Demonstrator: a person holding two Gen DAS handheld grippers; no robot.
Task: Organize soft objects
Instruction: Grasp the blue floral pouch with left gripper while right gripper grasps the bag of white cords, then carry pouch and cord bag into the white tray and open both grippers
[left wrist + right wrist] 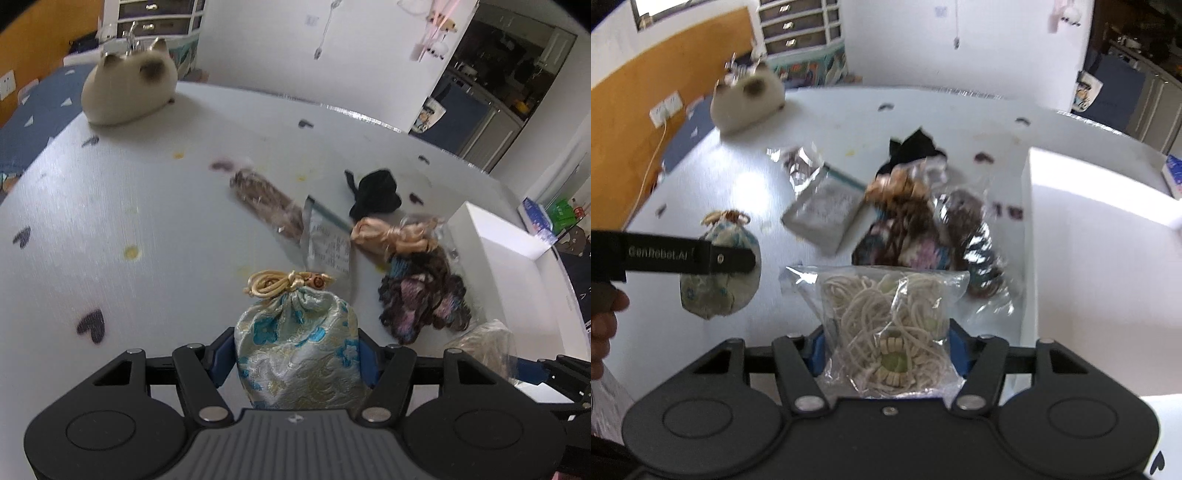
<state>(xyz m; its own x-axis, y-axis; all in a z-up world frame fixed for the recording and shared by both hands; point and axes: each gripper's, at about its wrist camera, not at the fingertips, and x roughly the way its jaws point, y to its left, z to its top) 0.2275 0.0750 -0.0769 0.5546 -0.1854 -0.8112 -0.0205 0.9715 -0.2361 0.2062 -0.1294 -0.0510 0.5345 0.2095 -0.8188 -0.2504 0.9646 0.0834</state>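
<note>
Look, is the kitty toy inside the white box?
No, the cat plush sits on the table at the far left, well apart from the white box.

a clear plastic bag of cream cord (886, 325) is clamped between the blue pads of the right gripper (888, 347). to the left, a brocade drawstring pouch (720, 258) is held by the left gripper (738, 258), seen side-on, with part of a hand (605, 325) at the frame's edge. on the white table (720, 177) beyond are seen a grey packet (823, 210), a bundle of dark yarn (905, 236), a black cloth (912, 147) and a plush cat (746, 99). a white box (1089, 229) stands at the right.
</note>
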